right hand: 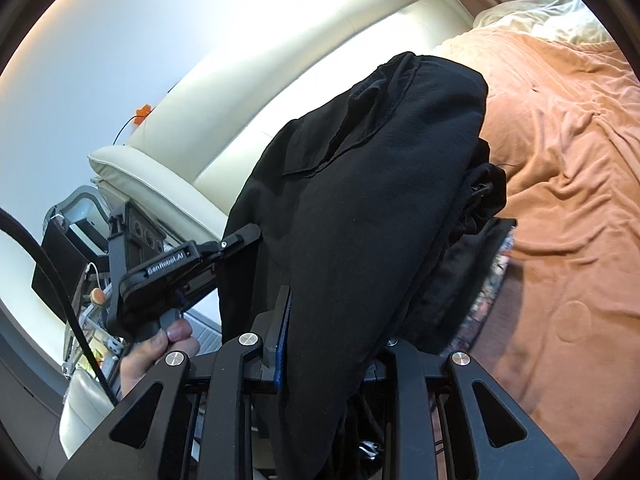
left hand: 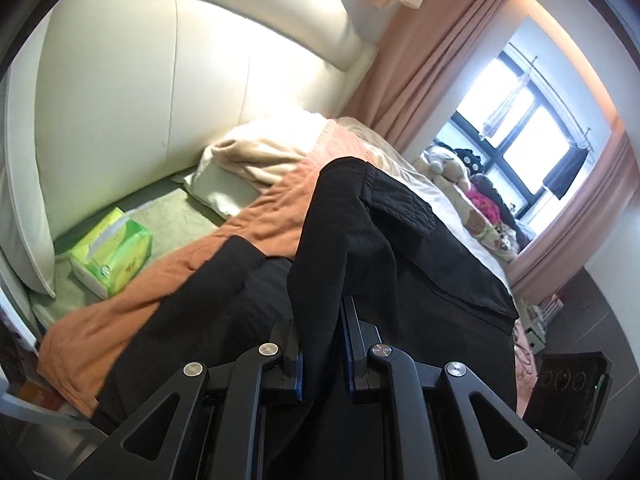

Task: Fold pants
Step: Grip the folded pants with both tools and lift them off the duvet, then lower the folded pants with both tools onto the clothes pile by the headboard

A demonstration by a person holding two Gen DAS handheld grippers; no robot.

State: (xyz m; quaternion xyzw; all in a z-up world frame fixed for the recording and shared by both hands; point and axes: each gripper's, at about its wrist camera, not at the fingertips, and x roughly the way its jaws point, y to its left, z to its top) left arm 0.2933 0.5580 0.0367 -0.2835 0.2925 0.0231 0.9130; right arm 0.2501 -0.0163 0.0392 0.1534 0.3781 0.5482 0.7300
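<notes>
Over an orange-blanketed bed, black pants hang bunched between two handheld tools. From the left wrist view, the left tool has its blue-padded fingers drawn in against a thick fold of the dark cloth, clamped on it, with the rest of the garment spilling forward across the blanket and a white sheet beyond. A green tissue pack lies near a cream padded headboard, beside a rumpled cream pillow. Pink curtains frame a bright window, with soft toys piled below it.

From the right wrist view, the right tool is buried under the pants; one blue-lined finger presses against the cloth, the other is covered by the fabric, and the tool appears clamped on the garment. At lower left in that view, the left tool reaches into the side of the black bundle, gripped by a bare hand. The orange blanket stretches away to the right, wrinkled.
</notes>
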